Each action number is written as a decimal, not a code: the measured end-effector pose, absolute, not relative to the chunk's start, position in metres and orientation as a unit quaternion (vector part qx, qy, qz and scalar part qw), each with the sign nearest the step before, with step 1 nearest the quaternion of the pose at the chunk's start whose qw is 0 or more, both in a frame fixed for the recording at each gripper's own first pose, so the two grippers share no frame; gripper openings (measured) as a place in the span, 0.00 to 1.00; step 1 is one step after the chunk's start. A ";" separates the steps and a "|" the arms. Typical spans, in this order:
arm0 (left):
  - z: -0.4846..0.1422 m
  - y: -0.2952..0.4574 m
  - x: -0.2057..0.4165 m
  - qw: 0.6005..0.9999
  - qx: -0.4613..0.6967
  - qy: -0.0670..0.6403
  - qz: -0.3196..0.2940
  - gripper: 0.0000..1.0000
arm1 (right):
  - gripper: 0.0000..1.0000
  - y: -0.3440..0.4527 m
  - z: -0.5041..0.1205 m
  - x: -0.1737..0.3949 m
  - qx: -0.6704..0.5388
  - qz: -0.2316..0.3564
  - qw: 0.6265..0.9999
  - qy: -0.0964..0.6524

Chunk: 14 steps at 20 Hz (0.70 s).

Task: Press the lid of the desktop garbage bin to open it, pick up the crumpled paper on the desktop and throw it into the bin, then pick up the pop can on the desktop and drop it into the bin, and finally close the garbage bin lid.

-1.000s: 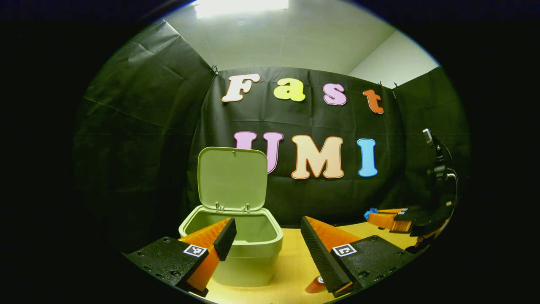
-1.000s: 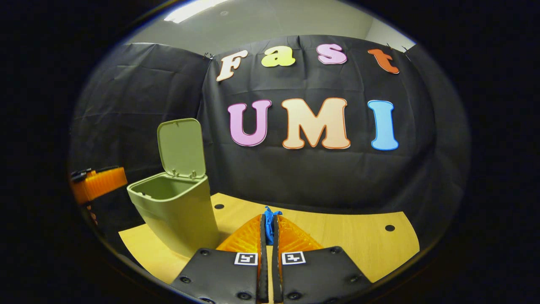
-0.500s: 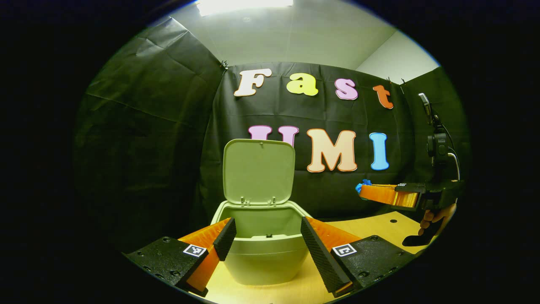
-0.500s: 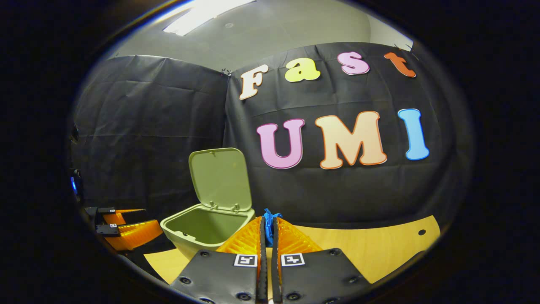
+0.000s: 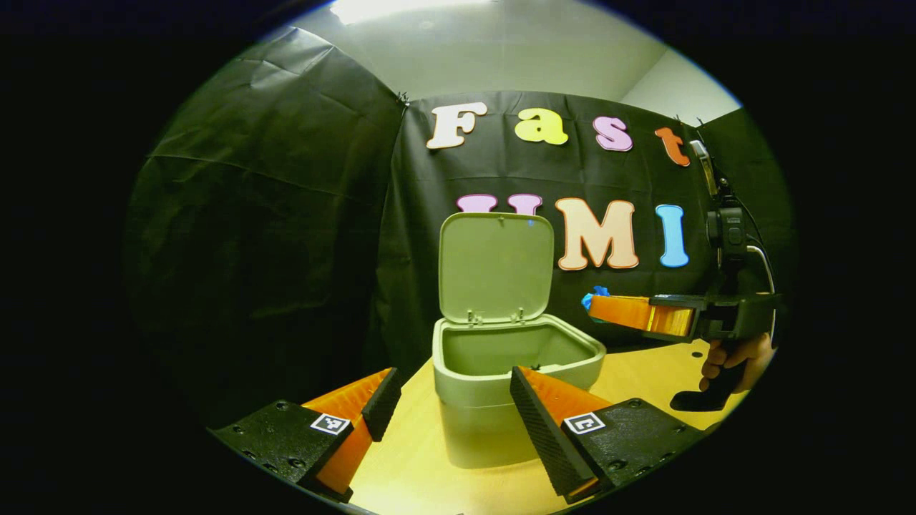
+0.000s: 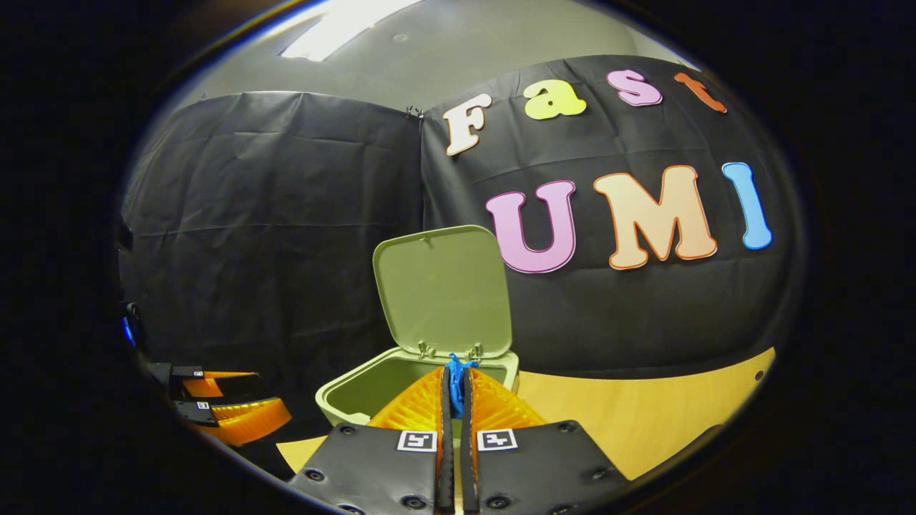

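Currently: bin open, right gripper [image 6: 455,386] poised at its rim, clenched on a small blue scrap [image 6: 454,368].

Recommended handling: carry the tip past the near rim, over the cavity's centre, before parting the fingers, keeping clear of the upright lid [image 6: 444,290]. The pale green plastic desktop bin [image 5: 501,386] stands on the yellow wooden tabletop [image 5: 637,372], lid hinged back near vertical, interior apparently bare. Whether the scrap is the paper cannot be told. Left gripper [image 5: 451,408] hangs released before the bin.
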<state>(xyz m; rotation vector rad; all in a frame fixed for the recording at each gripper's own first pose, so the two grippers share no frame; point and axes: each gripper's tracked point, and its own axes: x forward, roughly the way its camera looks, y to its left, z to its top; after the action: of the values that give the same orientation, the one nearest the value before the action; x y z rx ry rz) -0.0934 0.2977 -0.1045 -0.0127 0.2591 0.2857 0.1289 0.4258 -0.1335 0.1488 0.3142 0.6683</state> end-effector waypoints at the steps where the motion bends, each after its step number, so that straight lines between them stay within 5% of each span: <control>1: -0.106 0.303 -0.097 0.980 -0.007 0.131 0.147 0.91 | 0.06 0.435 -0.136 0.129 0.076 0.329 0.927 0.160; 4: -0.109 0.318 -0.107 0.977 -0.004 0.137 0.162 0.92 | 0.07 0.458 -0.156 0.126 0.082 0.338 0.919 0.183; 6: -0.110 0.326 -0.113 0.976 -0.003 0.135 0.170 0.92 | 0.24 0.471 -0.168 0.122 0.099 0.350 0.908 0.208; 9: -0.115 0.323 -0.116 0.975 -0.011 0.140 0.171 0.92 | 0.96 0.468 -0.167 0.122 0.101 0.347 0.909 0.209; 14: -0.116 0.283 -0.093 0.983 -0.029 0.130 0.128 0.92 | 0.97 0.416 -0.141 0.132 0.070 0.314 0.933 0.162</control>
<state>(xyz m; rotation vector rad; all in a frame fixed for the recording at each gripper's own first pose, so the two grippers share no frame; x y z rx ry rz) -0.0927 0.2835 -0.1161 -0.0586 0.2621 0.2568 0.1315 0.4162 -0.1412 0.1441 0.3310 0.6421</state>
